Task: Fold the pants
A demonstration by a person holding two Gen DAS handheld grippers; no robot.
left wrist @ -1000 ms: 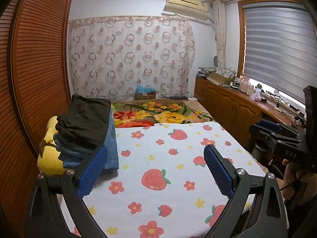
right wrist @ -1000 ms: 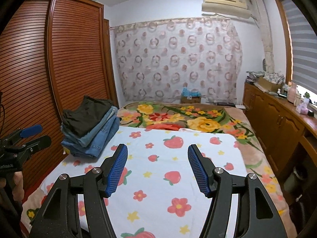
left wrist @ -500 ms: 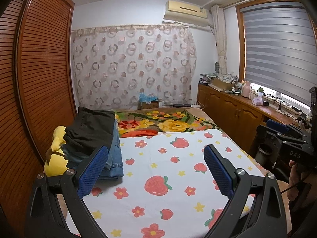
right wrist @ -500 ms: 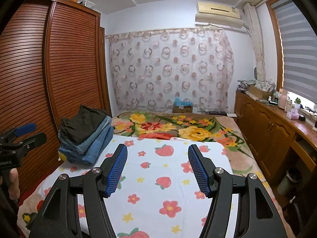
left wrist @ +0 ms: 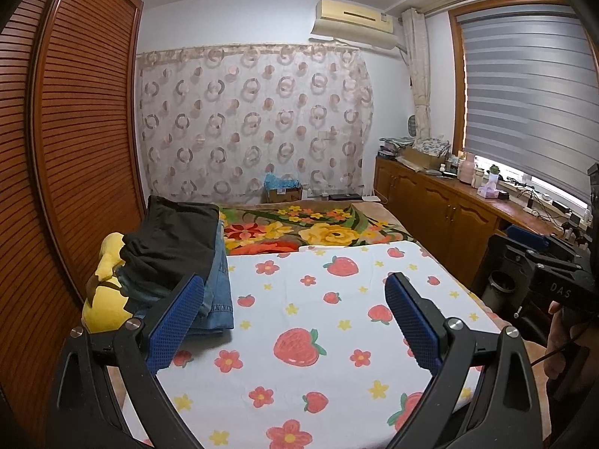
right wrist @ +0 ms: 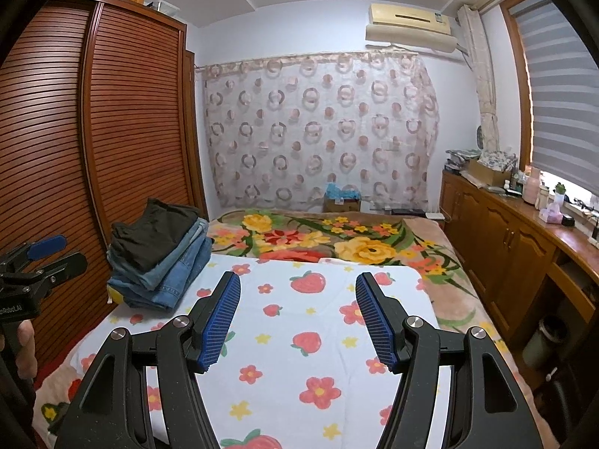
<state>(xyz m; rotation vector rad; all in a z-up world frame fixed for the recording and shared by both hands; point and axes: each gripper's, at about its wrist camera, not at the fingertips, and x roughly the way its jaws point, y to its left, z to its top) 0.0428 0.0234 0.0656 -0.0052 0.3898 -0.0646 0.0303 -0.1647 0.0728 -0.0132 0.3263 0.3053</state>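
Note:
A stack of folded pants (left wrist: 176,247) lies at the bed's left side, a black pair on top and blue jeans (left wrist: 221,295) beneath. The same stack (right wrist: 157,250) shows in the right wrist view. My left gripper (left wrist: 295,280) hovers open over the strawberry sheet (left wrist: 337,292), its near finger just in front of the stack, nothing between the blue pads. My right gripper (right wrist: 297,278) is also open and empty above the sheet (right wrist: 299,318), to the right of the stack. Each gripper shows at the edge of the other's view: the right gripper (left wrist: 543,262) and the left gripper (right wrist: 41,258).
A yellow plush toy (left wrist: 105,299) lies under the stack, against the slatted wardrobe (left wrist: 75,149). A floral blanket (left wrist: 318,232) covers the far half of the bed. Wooden cabinets (left wrist: 449,217) with clutter line the right wall, with a dark bin (left wrist: 499,288) on the floor beside them.
The far wall and curtain sit slightly lower in both views. Both grippers stay open and empty, and the stack has not moved.

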